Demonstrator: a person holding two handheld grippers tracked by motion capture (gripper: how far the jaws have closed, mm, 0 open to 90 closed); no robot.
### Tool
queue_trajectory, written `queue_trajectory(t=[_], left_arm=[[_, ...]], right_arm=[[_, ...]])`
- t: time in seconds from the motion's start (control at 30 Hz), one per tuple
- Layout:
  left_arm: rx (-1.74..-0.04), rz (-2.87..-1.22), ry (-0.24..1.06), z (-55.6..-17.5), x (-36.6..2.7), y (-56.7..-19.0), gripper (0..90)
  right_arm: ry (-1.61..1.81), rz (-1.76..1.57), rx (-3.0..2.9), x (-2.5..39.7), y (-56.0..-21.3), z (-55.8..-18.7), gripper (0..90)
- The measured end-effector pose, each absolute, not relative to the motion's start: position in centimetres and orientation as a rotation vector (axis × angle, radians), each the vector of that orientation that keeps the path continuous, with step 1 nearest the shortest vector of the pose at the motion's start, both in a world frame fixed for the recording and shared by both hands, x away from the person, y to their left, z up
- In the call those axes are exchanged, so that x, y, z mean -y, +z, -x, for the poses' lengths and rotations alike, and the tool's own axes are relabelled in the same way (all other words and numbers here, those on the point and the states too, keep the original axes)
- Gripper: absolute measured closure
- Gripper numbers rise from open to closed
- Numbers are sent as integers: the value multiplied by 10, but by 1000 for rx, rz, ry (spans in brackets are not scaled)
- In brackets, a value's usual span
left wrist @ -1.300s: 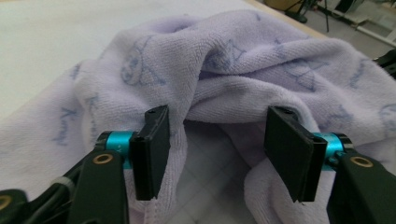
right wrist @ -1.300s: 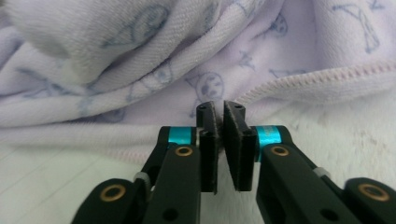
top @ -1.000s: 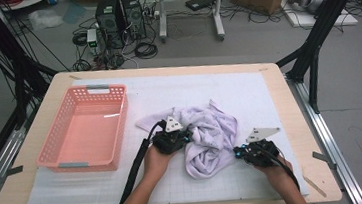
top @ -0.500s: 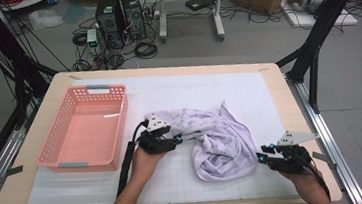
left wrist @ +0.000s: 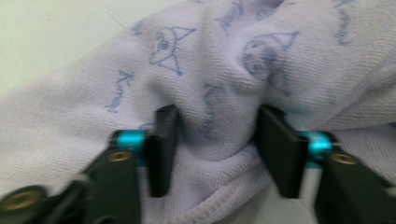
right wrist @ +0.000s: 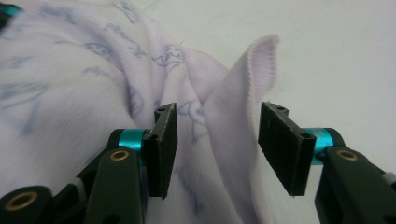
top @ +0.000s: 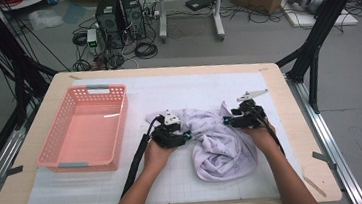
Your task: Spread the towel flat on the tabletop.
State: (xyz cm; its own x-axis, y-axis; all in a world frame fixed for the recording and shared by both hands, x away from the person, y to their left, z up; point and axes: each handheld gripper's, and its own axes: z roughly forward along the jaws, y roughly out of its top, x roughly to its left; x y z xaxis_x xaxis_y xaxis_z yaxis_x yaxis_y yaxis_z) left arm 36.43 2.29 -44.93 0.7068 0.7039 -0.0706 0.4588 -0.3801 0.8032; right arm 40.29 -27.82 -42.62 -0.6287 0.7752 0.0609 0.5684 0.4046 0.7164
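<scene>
High view: a person stands at a wooden table (top: 287,182) covered by a white gridded mat (top: 178,89); a crumpled pale lilac towel (top: 221,151) printed with small cartoon faces lies on the mat near the middle, right of a pink plastic basket (top: 86,136) that holds nothing I can see; the left gripper (top: 186,136) sits at the towel's left edge and the right gripper (top: 227,120) at its upper right part.

Left gripper view: the left gripper (left wrist: 215,140) has its jaws spread with a thick bulge of towel (left wrist: 261,70) pushed between them, a stitched hem running below; the jaws are not clamped, though cloth touches both.

Right gripper view: the right gripper (right wrist: 217,144) is likewise parted, with an upright fold of the towel (right wrist: 233,102) and its stitched edge standing between the jaws, bare mat beyond.

The step in hand looks like taking hold of two parts of the towel in order to spread or fold it; to do it well, each gripper should probably close on a single hemmed edge rather than a thick bunch; the left one seems to have too much cloth, so it may slip or drag the pile; the right should catch the hem, then both lift apart evenly.
</scene>
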Motion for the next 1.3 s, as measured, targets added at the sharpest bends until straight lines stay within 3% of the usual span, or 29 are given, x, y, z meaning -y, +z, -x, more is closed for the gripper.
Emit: queue_trajectory(t=[0.03, 0.1, 0.2, 0.3, 0.43, 0.47, 0.53, 0.67, 0.73, 0.97, 1.1, 1.3], left_arm=[[-880, -2047, 352, -364, -24, -449, 693], [-885, -2045, 362, -365, -31, -444, 754], [-919, -1975, 437, -367, -49, -432, 771], [-963, -1952, 474, -373, -65, -424, 772], [-992, -1919, 516, -377, -65, -423, 753], [-1008, -1900, 518, -377, -61, -424, 719], [-1041, -1878, 478, -377, -56, -426, 555], [-1003, -1897, 408, -373, -50, -427, 445], [-962, -1908, 379, -373, -51, -427, 438], [-828, -1896, 198, -366, -39, -435, 433], [-763, -1870, 105, -359, -22, -436, 389], [-697, -1896, 93, -352, 0, -436, 357]], right_arm=[[1022, -1181, -2403, 273, -430, -409, 455], [1011, -1176, -2413, 264, -436, -417, 478], [1039, -1098, -2467, 257, -439, -423, 742], [1016, -1072, -2418, 261, -430, -431, 794], [1088, -1128, -2219, 272, -412, -440, 794], [1058, -1112, -2179, 271, -407, -442, 794], [1012, -1115, -2089, 270, -397, -445, 795], [859, -1215, -1910, 280, -387, -450, 795], [838, -1282, -1872, 290, -387, -451, 780], [967, -1348, -1910, 310, -390, -431, 572], [1041, -1325, -1961, 316, -389, -406, 545], [1102, -1249, -2042, 322, -389, -354, 513]])
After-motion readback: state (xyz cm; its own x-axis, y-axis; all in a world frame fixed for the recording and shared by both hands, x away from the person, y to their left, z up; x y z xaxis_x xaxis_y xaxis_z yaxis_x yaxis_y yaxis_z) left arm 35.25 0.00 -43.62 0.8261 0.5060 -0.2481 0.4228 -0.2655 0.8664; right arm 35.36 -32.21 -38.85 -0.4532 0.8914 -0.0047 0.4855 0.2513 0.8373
